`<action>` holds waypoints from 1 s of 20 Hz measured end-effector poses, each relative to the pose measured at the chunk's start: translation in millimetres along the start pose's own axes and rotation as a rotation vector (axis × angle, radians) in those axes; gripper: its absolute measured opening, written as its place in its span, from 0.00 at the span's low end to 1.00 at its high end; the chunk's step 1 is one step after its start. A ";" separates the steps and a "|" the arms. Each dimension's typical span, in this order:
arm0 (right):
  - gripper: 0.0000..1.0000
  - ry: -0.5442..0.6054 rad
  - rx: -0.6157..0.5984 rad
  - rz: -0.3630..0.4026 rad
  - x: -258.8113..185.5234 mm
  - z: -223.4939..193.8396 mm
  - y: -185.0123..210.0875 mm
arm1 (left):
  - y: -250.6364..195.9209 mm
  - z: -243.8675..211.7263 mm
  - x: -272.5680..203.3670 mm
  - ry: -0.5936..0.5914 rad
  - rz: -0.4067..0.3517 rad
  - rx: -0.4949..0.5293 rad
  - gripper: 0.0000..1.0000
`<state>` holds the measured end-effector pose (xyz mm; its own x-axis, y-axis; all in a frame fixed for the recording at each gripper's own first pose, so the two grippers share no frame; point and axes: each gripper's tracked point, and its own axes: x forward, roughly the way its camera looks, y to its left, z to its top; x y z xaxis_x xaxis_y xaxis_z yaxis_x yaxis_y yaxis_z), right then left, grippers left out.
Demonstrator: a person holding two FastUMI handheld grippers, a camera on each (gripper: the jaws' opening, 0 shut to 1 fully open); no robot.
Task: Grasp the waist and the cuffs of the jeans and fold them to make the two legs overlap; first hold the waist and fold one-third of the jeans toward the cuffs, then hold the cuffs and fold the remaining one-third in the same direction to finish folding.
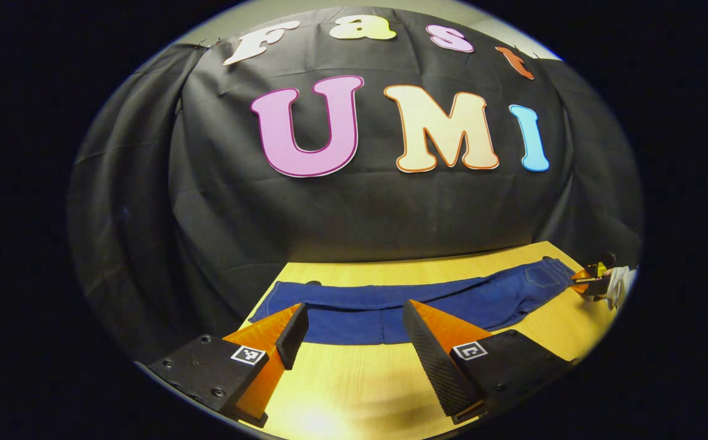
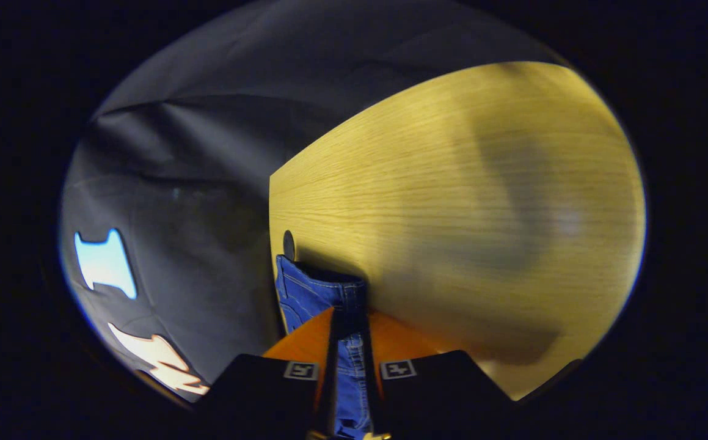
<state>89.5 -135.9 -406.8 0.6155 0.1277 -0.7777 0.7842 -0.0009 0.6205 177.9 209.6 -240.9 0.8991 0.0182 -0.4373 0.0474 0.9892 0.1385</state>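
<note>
Left gripper view shows the left claw (image 1: 354, 330) spread wide above the wooden counter (image 1: 354, 391), gripping nothing, with the blue jeans (image 1: 390, 305) lying flat and stretched lengthwise along the counter's far edge by the black cloth wall (image 1: 341, 208). At the jeans' waist end, the right claw (image 1: 592, 280) pinches the denim. In the right gripper view, its fingers (image 2: 331, 366) are clamped on the waistband.

Grippers at opposite ends of the jeans

The left gripper (image 1: 354, 336) hovers with fingers spread above the jeans' (image 1: 390, 305) cuff end; the right gripper (image 2: 350, 348) pinches the waistband between both fingers.
</note>
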 end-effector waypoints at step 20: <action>0.03 -0.185 -0.884 0.398 -69.3 -49.5 110.5 | 18.5 -33.2 21.5 0.034 -0.111 -0.368 0.92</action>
<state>129.6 -95.8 -279.3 0.8834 0.1219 -0.4524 0.2224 0.7408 0.6339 183.7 233.1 -277.3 0.8820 -0.0935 -0.4620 -0.0213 0.9712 -0.2372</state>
